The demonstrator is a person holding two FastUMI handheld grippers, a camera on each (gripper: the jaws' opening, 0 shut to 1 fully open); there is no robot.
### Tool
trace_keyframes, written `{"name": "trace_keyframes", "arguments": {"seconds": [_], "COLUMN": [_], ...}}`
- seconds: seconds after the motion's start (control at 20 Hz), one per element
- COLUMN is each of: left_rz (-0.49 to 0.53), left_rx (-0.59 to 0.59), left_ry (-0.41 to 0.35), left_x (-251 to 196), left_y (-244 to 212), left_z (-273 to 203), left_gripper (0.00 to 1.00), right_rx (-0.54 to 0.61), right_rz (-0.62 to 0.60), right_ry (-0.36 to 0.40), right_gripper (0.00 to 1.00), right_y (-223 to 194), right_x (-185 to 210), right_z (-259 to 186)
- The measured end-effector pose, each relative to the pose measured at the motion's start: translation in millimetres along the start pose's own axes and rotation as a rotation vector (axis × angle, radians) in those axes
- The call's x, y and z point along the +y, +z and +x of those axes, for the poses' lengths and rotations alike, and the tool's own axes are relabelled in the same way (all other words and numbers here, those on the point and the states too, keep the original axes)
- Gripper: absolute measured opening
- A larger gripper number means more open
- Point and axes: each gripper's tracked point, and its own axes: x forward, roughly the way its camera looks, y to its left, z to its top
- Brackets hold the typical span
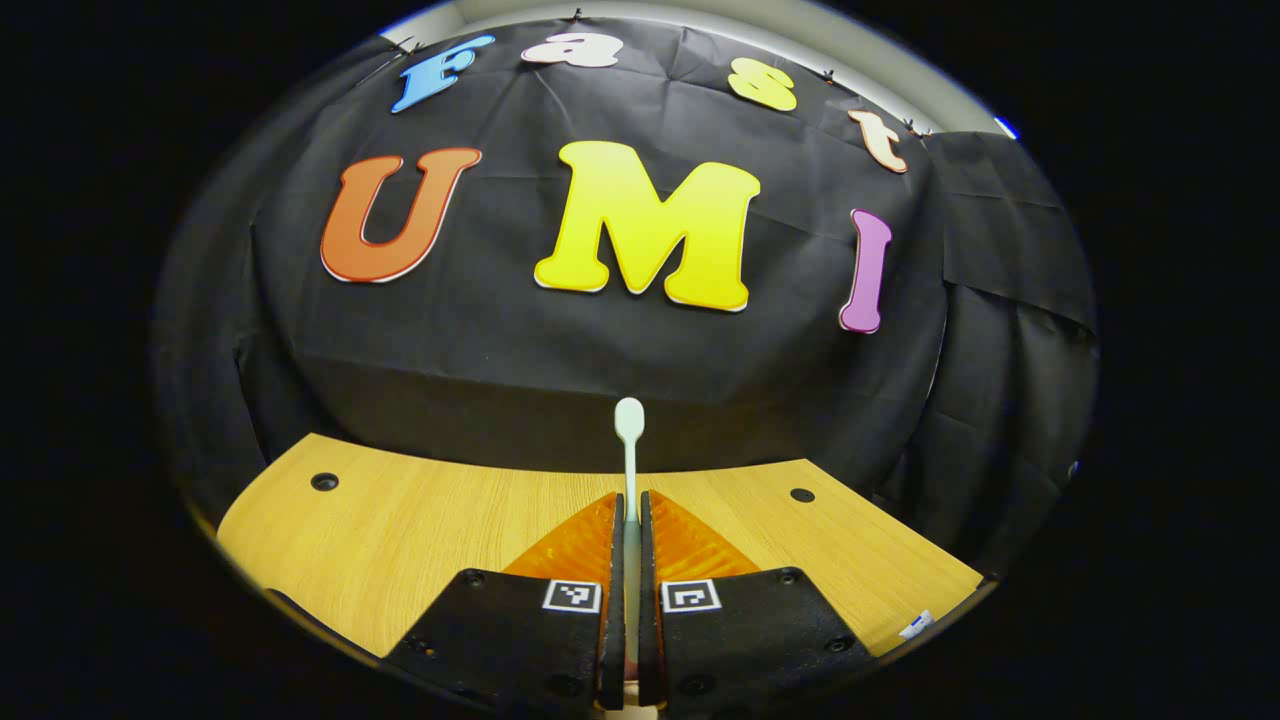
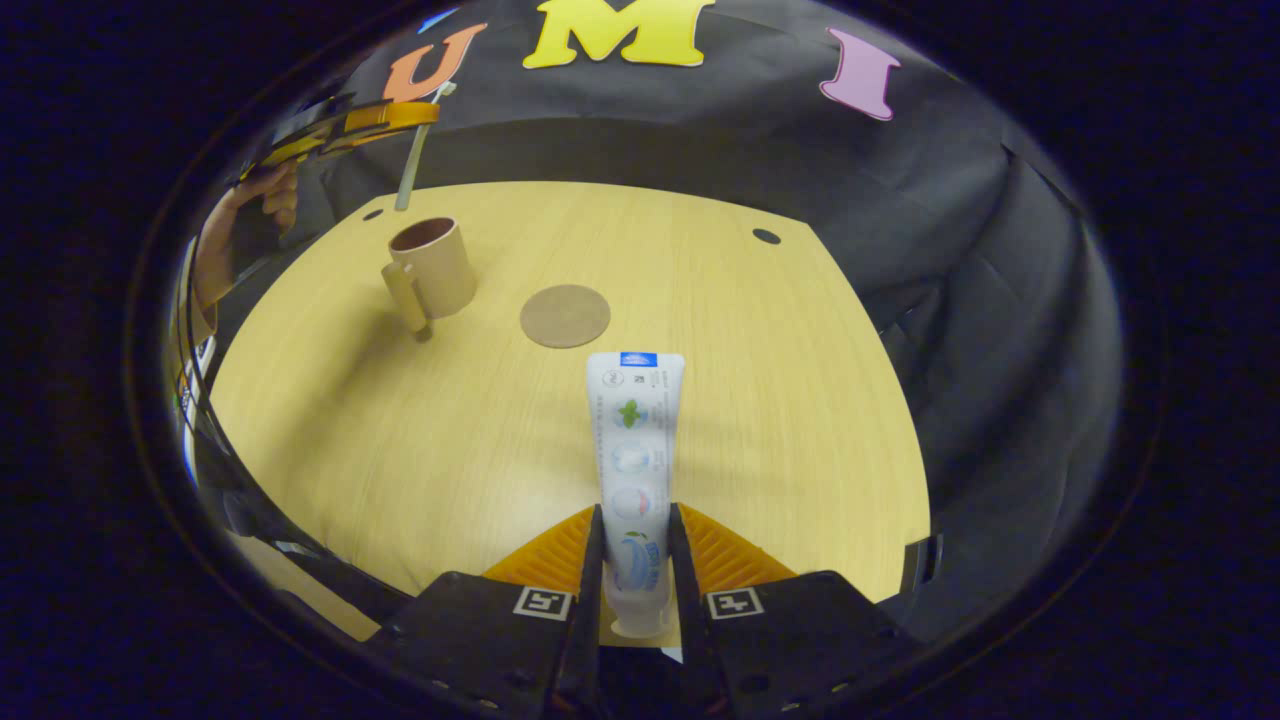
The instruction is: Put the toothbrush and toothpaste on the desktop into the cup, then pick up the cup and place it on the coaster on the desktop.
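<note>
In the left gripper view my left gripper (image 1: 630, 505) is shut on a pale toothbrush (image 1: 629, 440), which sticks up and forward past the fingertips above the wooden desktop (image 1: 400, 520). The right gripper view has my right gripper (image 2: 636, 520) shut on a white toothpaste tube (image 2: 634, 440), the tube pointing forward over the desktop (image 2: 450, 430). Farther off at left stands a brown cup (image 2: 433, 265) with a handle, and a round brown coaster (image 2: 565, 315) lies to its right. The left gripper (image 2: 385, 115) hangs above the cup, held by a hand (image 2: 250, 220), with the toothbrush (image 2: 415, 160) slanting down toward the cup.
The desktop has small dark holes near its far corners (image 2: 766, 236) (image 1: 324, 481). Black cloth closes in the back and right sides. A small white item (image 1: 916, 625) lies at the desk's right edge in the left gripper view.
</note>
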Motion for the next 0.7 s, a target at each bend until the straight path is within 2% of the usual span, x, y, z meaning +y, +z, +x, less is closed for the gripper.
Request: {"name": "trace_keyframes", "arguments": {"seconds": [0.1, 0.35, 0.45, 0.7], "left_rz": [0.024, 0.023, 0.026, 0.045], "left_rx": [0.019, 0.034, 0.051, 0.076], "left_ry": [0.011, -0.001, 0.022, 0.012], "left_x": [1, 0, 5, 1], "left_y": [-11, -21, -26, -32], "left_z": [4, 12, 16, 6], "left_gripper": [0.08, 0.08, 0.1, 0.11], "right_rx": [0.0, 0.005, 0.009, 0.012], "right_rz": [0.004, 0.01, 0.007, -0.003], "right_ry": [-0.005, -0.004, -0.005, -0.002], "right_gripper": [0.36, 0.34, 0.34, 0.34], "right_y": [0, 2, 0, 2], "right_x": [-2, -5, -6, -5], "right_z": [1, 5, 6, 7]}}
